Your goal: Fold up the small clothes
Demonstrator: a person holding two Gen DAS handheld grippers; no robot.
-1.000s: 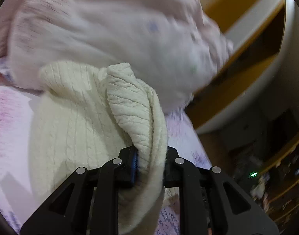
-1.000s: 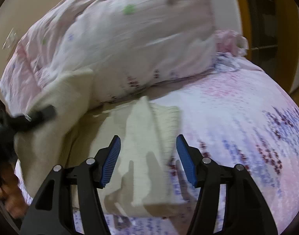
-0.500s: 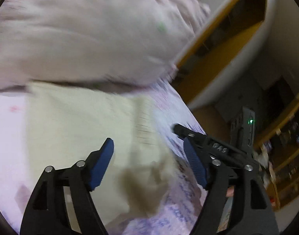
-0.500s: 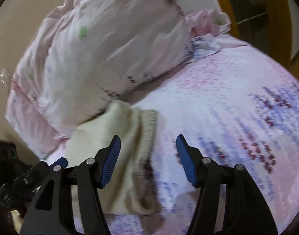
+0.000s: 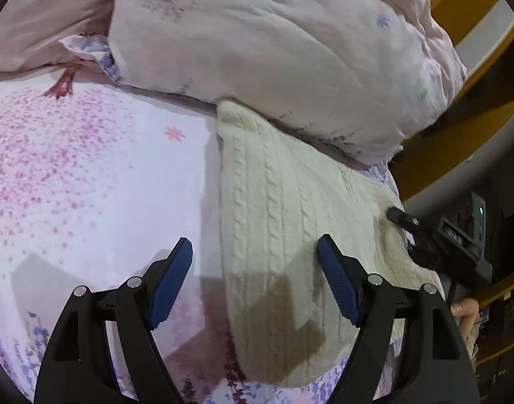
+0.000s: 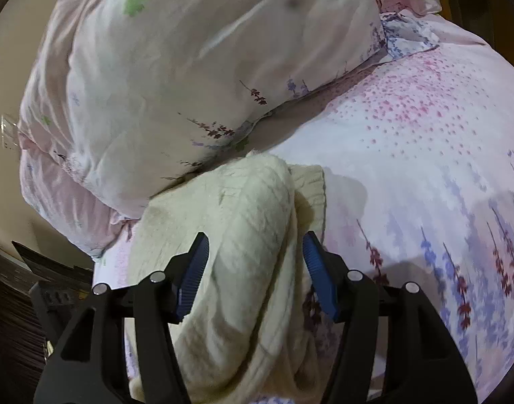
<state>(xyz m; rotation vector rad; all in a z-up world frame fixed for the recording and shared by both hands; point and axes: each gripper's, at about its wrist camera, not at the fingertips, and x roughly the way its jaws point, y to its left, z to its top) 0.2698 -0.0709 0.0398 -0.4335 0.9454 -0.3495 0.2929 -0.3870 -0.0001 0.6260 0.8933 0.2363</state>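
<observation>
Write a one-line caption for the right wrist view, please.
Right gripper, jaws just closing, around a raised fold of the cream sweater on the bed sheet.

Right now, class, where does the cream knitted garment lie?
The cream knitted garment lies on the floral bedsheet, its far end tucked against the pink duvet; in the right wrist view a fold sits between the right tongs.

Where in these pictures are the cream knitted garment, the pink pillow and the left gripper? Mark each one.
cream knitted garment point(image 5: 283, 208): left wrist view, on its cable-knit middle.
pink pillow point(image 6: 176, 77): right wrist view, on its broad front face.
left gripper point(image 5: 255, 279): left wrist view, midway between its blue fingertips.
</observation>
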